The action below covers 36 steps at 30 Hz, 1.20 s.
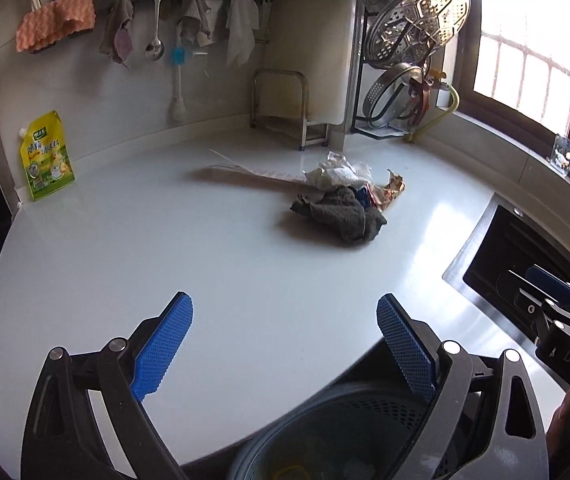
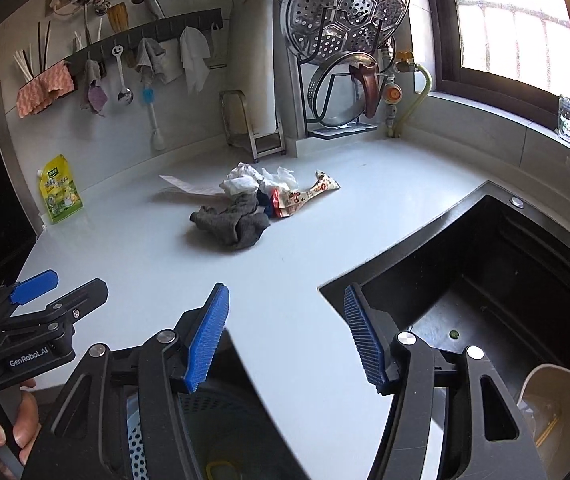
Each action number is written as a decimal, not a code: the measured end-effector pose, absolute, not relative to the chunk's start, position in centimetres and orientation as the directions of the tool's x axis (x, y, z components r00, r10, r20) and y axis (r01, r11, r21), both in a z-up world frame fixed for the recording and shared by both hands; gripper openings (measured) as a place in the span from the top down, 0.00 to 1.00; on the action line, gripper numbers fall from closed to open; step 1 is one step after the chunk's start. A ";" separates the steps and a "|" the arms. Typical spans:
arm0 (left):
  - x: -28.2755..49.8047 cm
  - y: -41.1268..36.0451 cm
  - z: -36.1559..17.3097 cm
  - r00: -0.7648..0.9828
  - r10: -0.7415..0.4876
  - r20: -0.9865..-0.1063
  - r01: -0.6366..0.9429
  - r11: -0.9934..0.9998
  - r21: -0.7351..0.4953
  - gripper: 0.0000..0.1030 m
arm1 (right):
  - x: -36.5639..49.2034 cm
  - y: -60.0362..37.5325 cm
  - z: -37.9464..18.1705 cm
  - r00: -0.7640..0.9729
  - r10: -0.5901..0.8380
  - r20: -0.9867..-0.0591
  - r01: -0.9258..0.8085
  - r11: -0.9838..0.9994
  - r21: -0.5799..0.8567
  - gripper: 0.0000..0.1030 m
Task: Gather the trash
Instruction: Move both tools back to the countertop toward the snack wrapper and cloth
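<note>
The white countertop [image 1: 125, 264] fills most of both views, with a black sink [image 2: 485, 272] sunk into its right end below the window. A perforated blue bin [image 1: 325, 432] sits below the counter's near edge, beneath both grippers. The left gripper [image 1: 285, 344] hangs over that near edge, its blue pads spread wide with nothing between them. The right gripper [image 2: 285, 332] is likewise wide open and empty, over the near edge beside the sink's corner. The trash pile [image 1: 345, 196] lies mid-counter, toward the back wall, well apart from both grippers: a dark grey rag [image 2: 233, 224] at the front, crumpled white paper [image 2: 241, 182] behind it, a printed wrapper [image 2: 309, 196] to its right. A yellow pouch [image 1: 47, 156] leans at the counter's back left corner
</note>
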<state>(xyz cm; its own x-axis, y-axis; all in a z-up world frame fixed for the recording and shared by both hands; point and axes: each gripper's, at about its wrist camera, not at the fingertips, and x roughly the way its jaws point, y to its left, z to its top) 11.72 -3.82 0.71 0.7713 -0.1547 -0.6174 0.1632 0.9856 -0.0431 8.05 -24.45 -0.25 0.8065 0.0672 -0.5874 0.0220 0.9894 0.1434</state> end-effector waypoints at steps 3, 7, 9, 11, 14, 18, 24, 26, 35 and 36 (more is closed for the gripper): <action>13.4 -4.3 1.1 0.784 -0.146 -0.603 0.156 0.987 -0.036 0.09 | 10.8 -24.8 0.2 0.808 0.053 -0.587 0.030 0.991 0.131 0.40; 15.9 -4.9 1.2 0.789 -0.135 -0.600 0.147 0.989 -0.030 0.07 | 14.7 -25.4 0.2 0.796 0.055 -0.603 0.039 0.989 0.142 0.39; 17.1 -5.1 1.0 0.787 -0.130 -0.603 0.142 0.989 -0.028 0.07 | 16.6 -25.6 0.0 0.785 0.055 -0.617 0.046 0.988 0.147 0.39; 18.3 -5.3 0.6 0.783 -0.126 -0.609 0.134 0.990 -0.033 0.07 | 18.4 -26.0 -0.4 0.774 0.053 -0.631 0.055 0.987 0.150 0.39; 20.0 -5.4 -0.3 0.768 -0.129 -0.628 0.125 0.991 -0.051 0.07 | 20.9 -26.4 -1.1 0.754 0.056 -0.654 0.067 0.985 0.162 0.38; 21.6 -5.7 -1.3 0.754 -0.128 -0.644 0.120 0.991 -0.056 0.07 | 24.0 -26.6 -2.4 0.724 0.054 -0.687 0.087 0.982 0.169 0.38; 22.8 -6.1 -1.9 0.750 -0.123 -0.649 0.127 0.991 -0.041 0.07 | 28.1 -27.5 -3.3 0.709 0.024 -0.705 0.133 0.977 0.167 0.38; 23.1 -6.1 -2.0 0.749 -0.123 -0.651 0.127 0.991 -0.041 0.07 | 29.5 -27.8 -3.6 0.700 0.020 -0.714 0.153 0.972 0.177 0.38; 23.9 -6.3 -2.3 0.744 -0.125 -0.656 0.131 0.991 -0.040 0.07 | 32.9 -28.3 -5.1 0.653 0.008 -0.757 0.203 0.961 0.185 0.38; 23.9 -6.4 -2.3 0.744 -0.124 -0.657 0.131 0.991 -0.038 0.07 | 33.1 -28.2 -5.1 0.648 0.007 -0.761 0.204 0.962 0.182 0.38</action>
